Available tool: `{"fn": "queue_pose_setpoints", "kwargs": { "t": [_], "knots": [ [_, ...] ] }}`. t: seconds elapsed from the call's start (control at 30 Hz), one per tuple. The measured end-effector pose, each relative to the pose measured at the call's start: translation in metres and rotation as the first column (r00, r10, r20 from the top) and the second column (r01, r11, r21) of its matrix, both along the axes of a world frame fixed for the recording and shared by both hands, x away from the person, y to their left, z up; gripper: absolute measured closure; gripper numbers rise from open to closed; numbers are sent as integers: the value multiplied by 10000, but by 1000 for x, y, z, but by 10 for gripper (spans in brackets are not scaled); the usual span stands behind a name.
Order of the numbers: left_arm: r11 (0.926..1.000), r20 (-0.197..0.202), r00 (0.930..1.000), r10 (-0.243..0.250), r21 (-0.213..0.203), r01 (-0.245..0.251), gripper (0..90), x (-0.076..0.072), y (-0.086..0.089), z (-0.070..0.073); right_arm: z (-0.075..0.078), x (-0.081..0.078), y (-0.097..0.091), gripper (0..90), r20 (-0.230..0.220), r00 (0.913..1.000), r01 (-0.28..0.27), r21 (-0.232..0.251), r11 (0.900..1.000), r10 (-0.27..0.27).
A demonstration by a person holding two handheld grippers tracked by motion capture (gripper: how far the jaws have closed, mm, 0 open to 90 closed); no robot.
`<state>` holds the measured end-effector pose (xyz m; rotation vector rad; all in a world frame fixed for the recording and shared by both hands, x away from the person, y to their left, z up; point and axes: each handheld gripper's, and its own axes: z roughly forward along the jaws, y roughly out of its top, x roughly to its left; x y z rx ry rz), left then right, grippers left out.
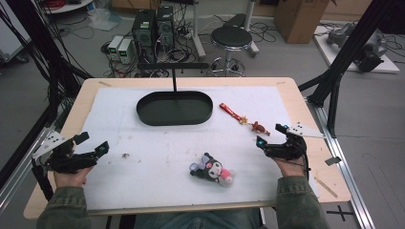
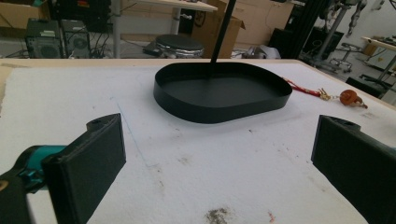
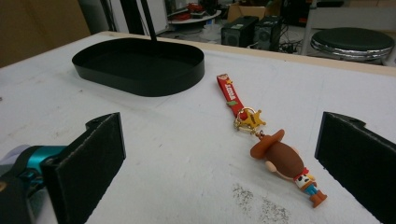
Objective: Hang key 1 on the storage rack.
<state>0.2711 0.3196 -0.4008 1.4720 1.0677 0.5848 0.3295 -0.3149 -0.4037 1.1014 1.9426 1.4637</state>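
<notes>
Near the black tray [image 1: 175, 108], right of it, lies a cowboy keychain [image 1: 244, 119]; a plush toy [image 1: 213, 170] sits nearer the person. Left tongs [image 1: 92, 144] and right tongs [image 1: 270, 134] both gape, gripping nothing. Tray empty, so nothing looks started; both items left.

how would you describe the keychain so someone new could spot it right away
Start at the black oval tray at the far middle of the white mat. Just to its right lies the keychain: a red strap, a gold star and a small cowboy figure in a brown hat. The only other toy, a dark plush, sits nearer the person.
</notes>
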Motion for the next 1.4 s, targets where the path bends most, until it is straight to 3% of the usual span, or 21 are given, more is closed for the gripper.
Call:
{"fn": "queue_pose_setpoints", "kwargs": {
  "t": [0.2,0.27,0.73,0.8,1.03,1.3,1.4],
  "knots": [
    [10000,-108,9999,-50,-20,50,34,1,1,0,-1,0,0,7,-190,9998,-28,-67,10000,27],
    [9995,-88,9997,-231,-228,229,34,1,1,0,-1,0,1,8,-253,9996,-94,-96,9999,91],
    [9988,-54,9990,-455,-203,453,34,2,-1,0,-6,4,9,7,-596,9979,-292,-592,9978,257],
    [9989,-84,9991,-423,-199,421,34,0,-2,0,-5,6,9,7,-656,9974,-338,-378,9987,313],
    [9989,-185,9989,-438,-153,435,34,-3,-3,-1,11,18,11,8,-684,9976,-161,-197,9997,148],
    [9989,-200,9987,-470,-46,469,34,-3,-4,-2,27,40,22,8,-726,9966,-449,-806,9957,390],
    [9988,-211,9986,-478,-51,477,34,-3,-3,-2,32,49,27,8,-1003,9932,-704,-1146,9909,590]
  ]
}}
